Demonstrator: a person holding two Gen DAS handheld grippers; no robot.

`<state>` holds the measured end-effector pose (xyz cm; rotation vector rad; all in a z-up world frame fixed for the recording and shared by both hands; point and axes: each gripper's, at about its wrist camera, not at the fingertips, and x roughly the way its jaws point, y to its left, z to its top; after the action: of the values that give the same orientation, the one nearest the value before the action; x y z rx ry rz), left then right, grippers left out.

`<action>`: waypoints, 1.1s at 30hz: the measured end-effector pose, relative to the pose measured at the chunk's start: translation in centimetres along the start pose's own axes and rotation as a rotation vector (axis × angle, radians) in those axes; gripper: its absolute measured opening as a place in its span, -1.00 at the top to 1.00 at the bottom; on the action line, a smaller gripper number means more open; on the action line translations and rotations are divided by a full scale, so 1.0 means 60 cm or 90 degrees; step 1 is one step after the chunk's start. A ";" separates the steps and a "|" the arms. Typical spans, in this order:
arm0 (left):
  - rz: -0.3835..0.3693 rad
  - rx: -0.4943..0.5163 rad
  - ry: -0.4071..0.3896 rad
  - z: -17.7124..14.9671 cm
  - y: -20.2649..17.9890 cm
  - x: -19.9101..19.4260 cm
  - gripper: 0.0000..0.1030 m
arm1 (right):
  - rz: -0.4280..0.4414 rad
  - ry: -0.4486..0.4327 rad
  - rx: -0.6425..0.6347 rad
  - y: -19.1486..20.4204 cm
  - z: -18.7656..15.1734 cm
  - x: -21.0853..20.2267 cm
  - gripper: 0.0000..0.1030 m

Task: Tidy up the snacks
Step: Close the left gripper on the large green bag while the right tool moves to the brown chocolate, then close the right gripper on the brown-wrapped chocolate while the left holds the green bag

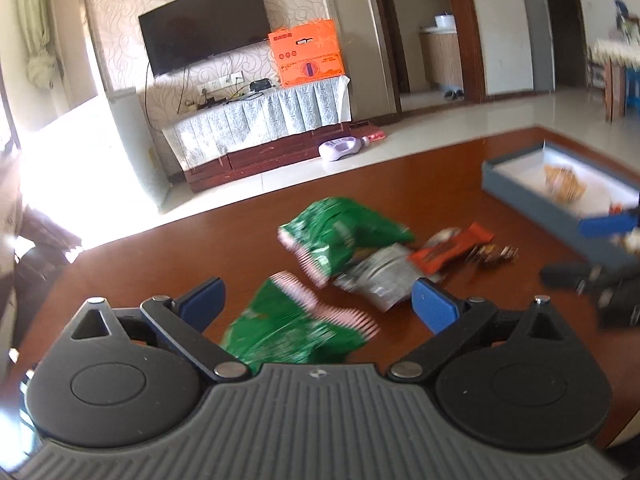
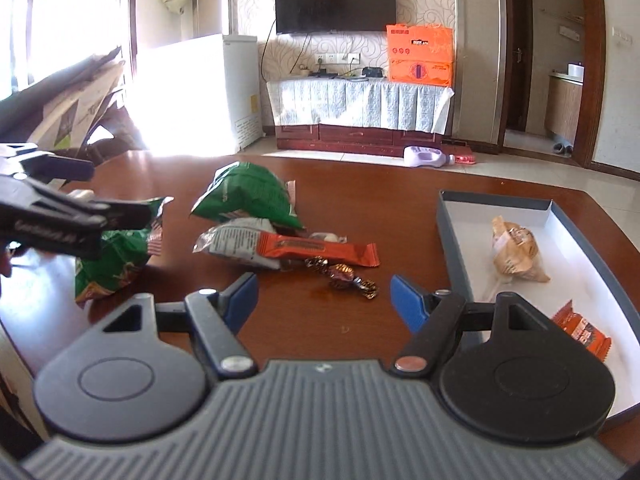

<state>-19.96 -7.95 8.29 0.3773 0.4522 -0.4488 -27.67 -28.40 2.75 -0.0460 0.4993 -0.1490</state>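
My left gripper (image 1: pixel 318 302) is open, and a crumpled green snack bag (image 1: pixel 296 336) lies between its wide jaws without the pads pressing on it. A second green bag (image 1: pixel 340 236) lies beyond, beside a silver packet (image 1: pixel 380 276), an orange bar (image 1: pixel 452 248) and several wrapped candies (image 1: pixel 492 254). My right gripper (image 2: pixel 325 294) is open over bare table, with the candies (image 2: pixel 344 276) just ahead and the orange bar (image 2: pixel 320 250) behind them. At the right, the grey box (image 2: pixel 448 232) holds a bun packet (image 2: pixel 514 250) and a small orange packet (image 2: pixel 582 330).
The snacks lie on a dark red wooden table (image 2: pixel 360 200), whose far edge runs close behind them. Dark fingers (image 2: pixel 120 214) of the left gripper reach in over the near green bag (image 2: pixel 116 256). A small wet spot (image 2: pixel 320 294) marks the wood near the candies.
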 end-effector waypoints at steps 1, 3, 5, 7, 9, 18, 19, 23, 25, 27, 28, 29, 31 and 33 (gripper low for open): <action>0.000 0.018 -0.005 -0.010 0.007 -0.002 -0.97 | -0.002 0.004 -0.001 0.002 0.000 0.002 -0.45; -0.001 0.060 -0.011 -0.027 0.015 0.005 -0.97 | -0.008 0.010 -0.002 0.002 -0.001 0.007 -0.45; -0.014 0.092 -0.005 -0.051 0.025 0.015 -0.97 | -0.013 0.017 0.001 0.002 -0.001 0.014 -0.45; -0.030 0.094 0.017 -0.074 0.035 0.034 -0.97 | -0.017 0.022 0.008 0.001 -0.002 0.020 -0.45; -0.041 0.074 0.038 -0.093 0.047 0.053 -0.97 | -0.020 0.029 0.017 0.000 -0.001 0.030 -0.45; -0.084 0.023 0.041 -0.091 0.039 0.087 -0.75 | -0.039 0.076 -0.030 0.014 0.005 0.106 -0.43; -0.084 0.014 0.047 -0.089 0.036 0.089 -0.71 | -0.039 0.080 -0.025 0.011 0.005 0.112 -0.43; -0.085 -0.023 0.075 -0.060 0.021 0.093 -0.52 | -0.039 0.092 -0.031 0.008 0.008 0.130 -0.22; -0.093 -0.056 0.091 -0.047 0.014 0.095 -0.47 | -0.034 0.093 -0.032 0.006 0.010 0.134 -0.19; -0.096 -0.082 0.106 -0.033 0.005 0.095 -0.44 | -0.031 0.088 -0.034 0.004 0.014 0.138 -0.05; -0.098 -0.103 0.114 -0.029 0.003 0.095 -0.44 | -0.030 0.087 -0.035 0.003 0.017 0.142 -0.04; -0.094 -0.124 0.121 -0.025 -0.001 0.094 -0.44 | -0.028 0.087 -0.032 0.000 0.020 0.146 -0.03; -0.080 -0.153 0.128 -0.021 -0.011 0.090 -0.44 | -0.014 0.091 -0.024 -0.004 0.025 0.157 0.12; -0.058 -0.148 0.126 -0.022 -0.027 0.087 -0.44 | 0.000 0.108 -0.028 -0.005 0.026 0.168 0.49</action>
<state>-16.96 -10.44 4.20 0.1762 0.7098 -0.4436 -18.21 -30.23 -0.61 -0.0775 0.6722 -0.1428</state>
